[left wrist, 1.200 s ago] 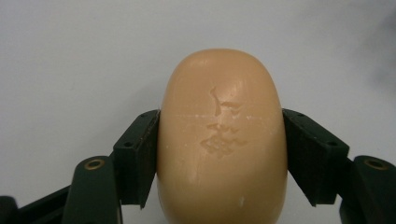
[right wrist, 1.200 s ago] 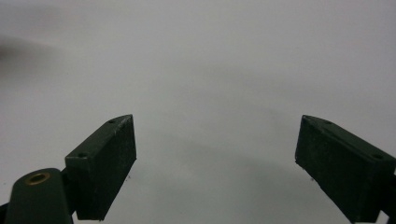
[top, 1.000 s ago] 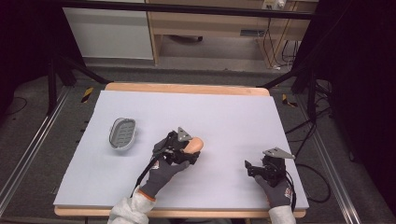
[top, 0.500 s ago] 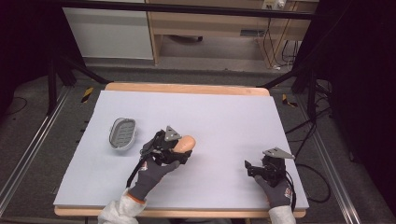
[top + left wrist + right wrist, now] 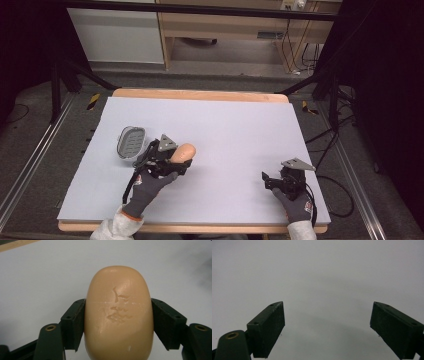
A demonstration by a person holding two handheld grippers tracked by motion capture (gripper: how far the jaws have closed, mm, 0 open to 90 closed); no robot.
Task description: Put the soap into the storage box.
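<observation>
A tan oval bar of soap (image 5: 118,312) is clamped between the two black jaws of my left gripper (image 5: 176,161), which is shut on it. In the high view the soap (image 5: 183,151) is held just right of a grey soap dish (image 5: 131,141) lying on the white table cover. The soap's top face carries small scratches. My right gripper (image 5: 269,180) rests low at the table's front right, jaws wide apart with nothing between them; its own view has its gripper (image 5: 327,326) over bare white surface.
The white cover (image 5: 230,125) lies over a wooden table whose far edge (image 5: 200,95) is visible. Metal rails run along both sides on the floor. Cabinets and cables stand beyond the table.
My left gripper has carried the soap leftward across the table, closer to the grey dish. The right gripper has stayed in place.
</observation>
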